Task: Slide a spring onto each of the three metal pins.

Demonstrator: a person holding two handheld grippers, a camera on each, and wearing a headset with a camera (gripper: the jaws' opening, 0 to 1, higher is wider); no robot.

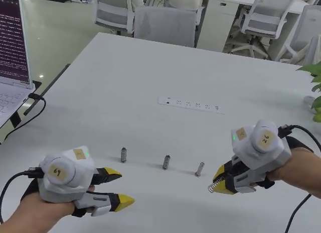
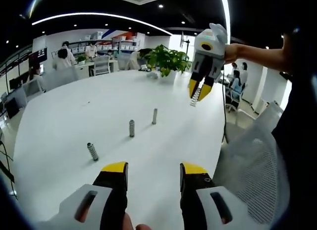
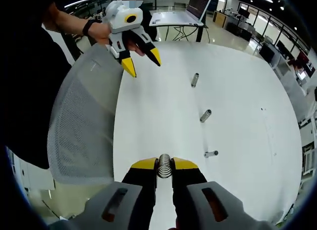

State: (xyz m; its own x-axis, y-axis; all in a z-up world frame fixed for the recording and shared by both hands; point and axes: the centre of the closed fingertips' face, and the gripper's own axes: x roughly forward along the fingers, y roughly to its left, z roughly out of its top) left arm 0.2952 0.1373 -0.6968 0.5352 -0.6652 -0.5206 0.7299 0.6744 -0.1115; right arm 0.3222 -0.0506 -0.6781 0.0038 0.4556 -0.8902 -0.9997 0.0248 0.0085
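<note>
Right gripper (image 1: 219,180), lower right of head view: jaws pinched on a spring (image 3: 164,166). Left gripper (image 1: 124,187), lower left: jaws well apart, empty. Pins in a row, lower centre: left pin (image 1: 123,154) and middle pin (image 1: 166,162) coil-wrapped, right pin (image 1: 199,168) bare.

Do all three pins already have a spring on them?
No: the left pin and middle pin carry springs, but the right pin is bare.

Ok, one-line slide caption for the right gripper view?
Right tongs clamp a spring; the far pin and middle pin wear springs, the near pin is bare; left tongs hang open.
</note>
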